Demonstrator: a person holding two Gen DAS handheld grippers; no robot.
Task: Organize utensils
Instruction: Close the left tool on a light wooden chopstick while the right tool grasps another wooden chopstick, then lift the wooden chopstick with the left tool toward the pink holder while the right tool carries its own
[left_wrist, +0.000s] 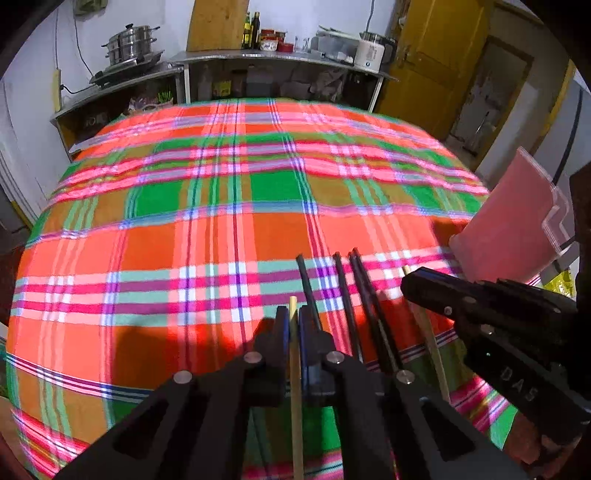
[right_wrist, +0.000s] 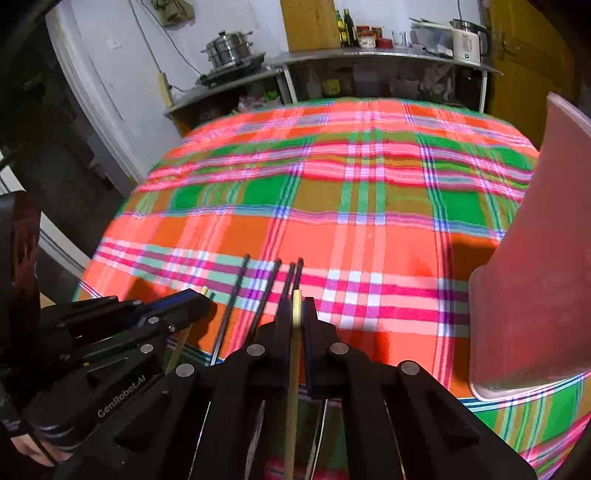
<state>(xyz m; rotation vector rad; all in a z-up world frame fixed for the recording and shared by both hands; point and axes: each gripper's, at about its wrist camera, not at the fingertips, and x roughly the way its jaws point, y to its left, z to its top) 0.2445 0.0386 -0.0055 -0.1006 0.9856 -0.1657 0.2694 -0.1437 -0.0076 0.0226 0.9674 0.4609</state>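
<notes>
My left gripper (left_wrist: 293, 325) is shut on a pale wooden chopstick (left_wrist: 294, 387) that runs back toward the camera. My right gripper (right_wrist: 296, 314) is shut on a second pale wooden chopstick (right_wrist: 293, 387). Several black chopsticks (left_wrist: 354, 295) lie on the plaid cloth just right of the left gripper; they also show in the right wrist view (right_wrist: 266, 291), left of the right gripper. The right gripper (left_wrist: 410, 286) shows at the right in the left wrist view. The left gripper (right_wrist: 203, 299) shows at the left in the right wrist view. A pink holder (right_wrist: 535, 277) stands at the right.
The table carries a bright plaid cloth (left_wrist: 221, 206). The pink holder also shows in the left wrist view (left_wrist: 517, 221). Behind the table stand metal shelves (left_wrist: 280, 59) with steel pots (left_wrist: 131, 42), bottles and a white kettle (left_wrist: 371, 51). A yellow door (left_wrist: 443, 55) is at the back right.
</notes>
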